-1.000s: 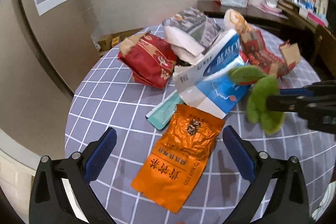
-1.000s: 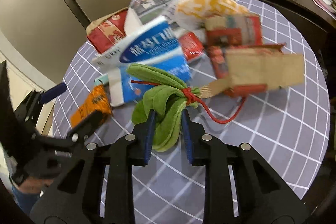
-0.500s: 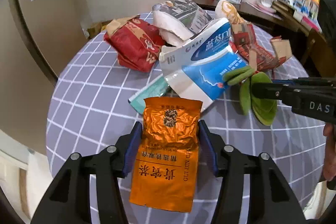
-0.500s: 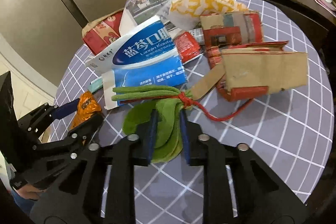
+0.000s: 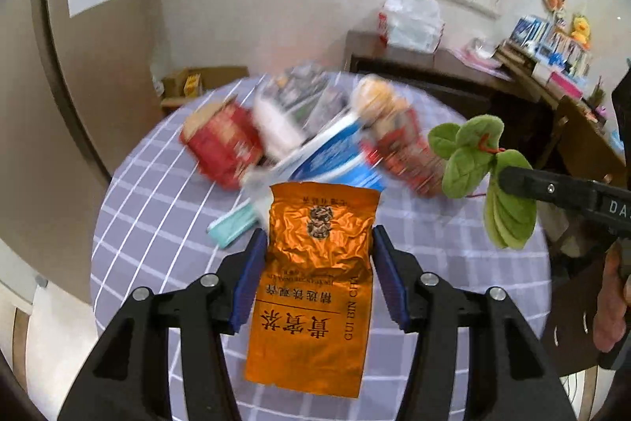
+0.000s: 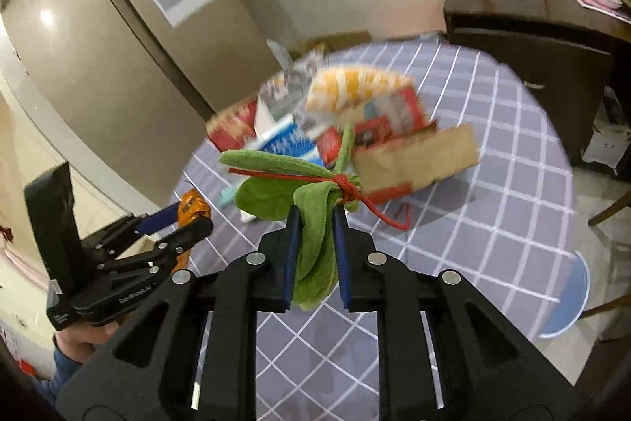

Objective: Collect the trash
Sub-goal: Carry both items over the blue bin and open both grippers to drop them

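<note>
- While both grippers carry a piece of trash, neither piece rests on the table (image 5: 150, 208) — the coming move turns on where each must travel, and no bin shows in either view.
- The left gripper (image 5: 315, 275) is clamped on the orange pouch (image 5: 315, 287), its pads pressing the pouch's two long edges; its jaws closed onto it within the last second. The pouch's long axis runs along the fingers, top edge pointing away toward the pile, bottom end hanging back under the gripper.
- The right gripper (image 6: 315, 255) stands narrow, pinching the green leaf bundle (image 6: 311, 223) by its lower leaves. The rest of the bundle and its red string (image 6: 370, 208) stick out ahead of the fingertips, the string's loose end dangling free.
- In the left view the bundle (image 5: 485, 176) hangs off to the right of the pouch, apart from it and above the table's edge.
- The remaining pile (image 5: 307, 145) lies ahead of both grippers, near the table's middle; it is blurred, so I would only guess at red bags, a blue-and-white packet and a cardboard box.
- Both loads look light and floppy; the string could snag on the pile if swung low.
</note>
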{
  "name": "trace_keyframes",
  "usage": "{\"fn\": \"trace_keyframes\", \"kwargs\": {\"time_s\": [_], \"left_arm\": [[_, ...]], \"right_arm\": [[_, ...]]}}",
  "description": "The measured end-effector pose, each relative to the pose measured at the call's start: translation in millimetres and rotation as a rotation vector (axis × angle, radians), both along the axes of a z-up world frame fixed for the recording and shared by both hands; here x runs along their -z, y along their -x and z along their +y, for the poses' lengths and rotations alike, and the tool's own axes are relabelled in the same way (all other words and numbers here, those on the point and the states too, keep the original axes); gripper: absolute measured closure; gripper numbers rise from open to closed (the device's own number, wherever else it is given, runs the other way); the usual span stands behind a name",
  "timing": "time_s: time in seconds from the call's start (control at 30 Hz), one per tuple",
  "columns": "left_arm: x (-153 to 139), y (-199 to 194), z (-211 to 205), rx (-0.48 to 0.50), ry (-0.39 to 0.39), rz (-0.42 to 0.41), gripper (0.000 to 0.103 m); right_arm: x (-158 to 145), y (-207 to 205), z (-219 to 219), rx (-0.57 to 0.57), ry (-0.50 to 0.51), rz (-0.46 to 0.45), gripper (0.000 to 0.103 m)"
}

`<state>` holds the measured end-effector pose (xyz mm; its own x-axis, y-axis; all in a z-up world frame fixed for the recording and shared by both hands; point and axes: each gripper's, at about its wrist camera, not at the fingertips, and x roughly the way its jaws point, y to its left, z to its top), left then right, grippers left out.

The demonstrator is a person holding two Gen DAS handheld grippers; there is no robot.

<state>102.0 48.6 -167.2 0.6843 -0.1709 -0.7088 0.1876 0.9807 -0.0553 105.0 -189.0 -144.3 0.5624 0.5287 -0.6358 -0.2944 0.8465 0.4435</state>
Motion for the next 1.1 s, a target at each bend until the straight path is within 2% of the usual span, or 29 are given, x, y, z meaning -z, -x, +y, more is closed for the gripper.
{"fn": "trace_keyframes", "kwargs": {"time_s": [0.2, 0.3, 0.4, 0.5, 0.6, 0.73, 0.9, 1.0, 1.03, 1.07, 1.1], "left_arm": [[-37, 2, -48, 0.048, 0.038, -0.076, 0.05], [-54, 0, -93, 0.123, 0.051, -0.112, 0.05], [-60, -2, -137, 0.203, 0.059, -0.119, 0.05], [-56, -7, -196, 0.302, 0.059, -0.11, 0.05], [-35, -20, -260, 0.402, 0.064, -0.041, 0.05], [15, -43, -344, 0.497, 0.004, 0.072, 0.05], [78, -62, -410, 0.555, -0.095, 0.195, 0.05], [111, -76, -443, 0.581, -0.118, 0.27, 0.049], [118, -78, -450, 0.596, -0.123, 0.287, 0.045], [127, -81, -459, 0.607, -0.139, 0.301, 0.039], [130, -82, -460, 0.607, -0.151, 0.299, 0.025]], "right_arm": [[-36, 19, -62, 0.078, -0.089, -0.095, 0.086], [-51, 29, -105, 0.164, -0.106, -0.142, 0.086], [-48, 32, -149, 0.273, -0.092, -0.148, 0.086], [-23, 29, -210, 0.423, -0.065, -0.079, 0.086], [16, 26, -260, 0.53, -0.065, 0.017, 0.086], [66, 23, -307, 0.621, -0.076, 0.133, 0.086], [116, 12, -345, 0.674, -0.108, 0.242, 0.086], [144, 5, -362, 0.693, -0.131, 0.299, 0.083], [154, 1, -368, 0.698, -0.138, 0.323, 0.083], [162, 4, -373, 0.704, -0.146, 0.338, 0.067], [167, 6, -375, 0.714, -0.152, 0.35, 0.049]]}}
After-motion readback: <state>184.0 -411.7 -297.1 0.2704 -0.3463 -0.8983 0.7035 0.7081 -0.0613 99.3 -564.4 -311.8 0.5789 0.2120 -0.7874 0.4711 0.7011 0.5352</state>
